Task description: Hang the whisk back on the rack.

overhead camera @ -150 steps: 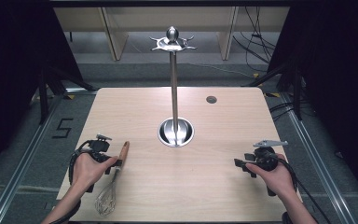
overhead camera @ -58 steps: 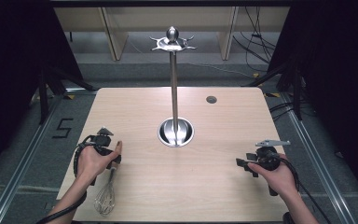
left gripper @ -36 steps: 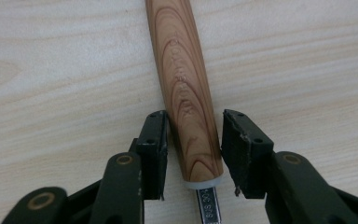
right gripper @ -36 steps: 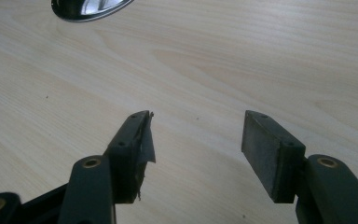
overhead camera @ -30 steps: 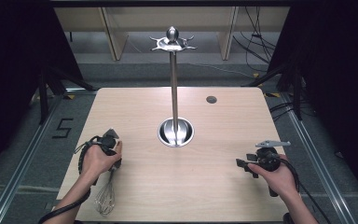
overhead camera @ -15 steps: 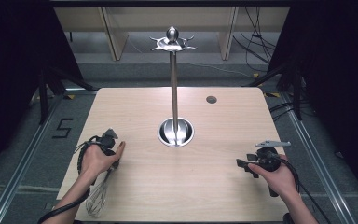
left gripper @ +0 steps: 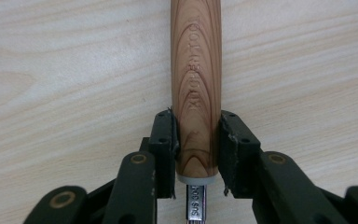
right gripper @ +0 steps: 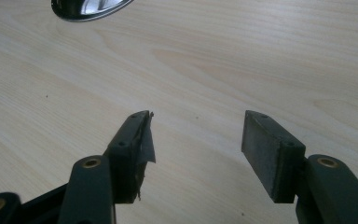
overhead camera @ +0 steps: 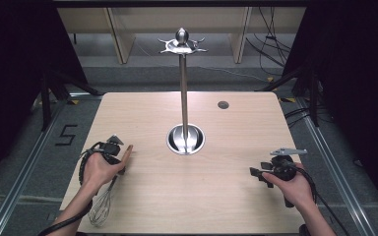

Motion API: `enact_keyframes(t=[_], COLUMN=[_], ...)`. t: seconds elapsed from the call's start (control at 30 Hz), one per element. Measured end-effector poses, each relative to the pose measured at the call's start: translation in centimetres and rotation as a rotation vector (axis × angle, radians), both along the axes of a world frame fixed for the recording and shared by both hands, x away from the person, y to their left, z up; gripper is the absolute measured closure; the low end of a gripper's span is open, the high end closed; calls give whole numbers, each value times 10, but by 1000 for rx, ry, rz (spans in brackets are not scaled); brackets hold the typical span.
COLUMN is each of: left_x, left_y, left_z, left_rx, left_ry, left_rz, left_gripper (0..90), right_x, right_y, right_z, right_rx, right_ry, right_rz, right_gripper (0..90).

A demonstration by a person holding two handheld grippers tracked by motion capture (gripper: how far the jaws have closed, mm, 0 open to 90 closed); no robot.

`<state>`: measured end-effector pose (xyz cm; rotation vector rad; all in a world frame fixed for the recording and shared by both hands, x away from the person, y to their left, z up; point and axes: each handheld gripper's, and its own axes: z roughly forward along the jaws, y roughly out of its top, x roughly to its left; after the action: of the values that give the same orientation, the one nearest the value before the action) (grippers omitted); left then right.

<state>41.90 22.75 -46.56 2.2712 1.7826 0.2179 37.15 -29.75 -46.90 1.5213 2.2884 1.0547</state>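
A whisk with a wooden handle (overhead camera: 127,152) and wire loops (overhead camera: 102,209) lies at the table's front left. My left gripper (overhead camera: 116,158) is shut on that handle near its metal collar. In the left gripper view the handle (left gripper: 196,84) runs straight up between the two jaws, and the gripper (left gripper: 196,140) presses it from both sides. A tall metal stand (overhead camera: 183,93) with hooks at its top rises from a round base (overhead camera: 185,139) at the table's middle. My right gripper (overhead camera: 257,172) rests open at the front right, and in its own view the right gripper (right gripper: 196,127) holds nothing.
A small dark round hole (overhead camera: 223,104) sits in the tabletop at the back right. The stand's shiny base (right gripper: 89,8) shows at the upper left of the right gripper view. Bare wood (overhead camera: 192,196) lies between the two hands.
The left gripper has closed on the whisk handle and swung it, so the handle tip now points more to the right. The right hand has stayed still.
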Motion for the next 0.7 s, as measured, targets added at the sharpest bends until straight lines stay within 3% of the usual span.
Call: enact_keyframes(t=[0.2,0.33,0.4,0.43,0.53,0.6,0.7], left_x=[-4,-11,-12,-12,-12,-13,-14], left_y=[3,2,1,4,4,4,5], left_z=[11,21,26,29,34,34,39], left_rx=[-9,-47,-69,-50,-71,-99,-97], left_ry=[-60,-160,-178,-181,-220,-278,-312], left_rz=[-4,8,15,-25,-38,-37,-60], left_gripper=[684,684,684,684,684,684,684], right_x=[0,0,0,-1,-1,-1,-1], right_y=[0,1,1,1,1,1,1], right_z=[0,0,0,0,0,0,0], right_rx=[3,5,5,5,5,5,6], right_ry=[8,11,12,12,11,11,11], right_rz=[-4,-5,-5,-6,-6,-6,-6], right_gripper=[430,430,430,430,430,430,430])
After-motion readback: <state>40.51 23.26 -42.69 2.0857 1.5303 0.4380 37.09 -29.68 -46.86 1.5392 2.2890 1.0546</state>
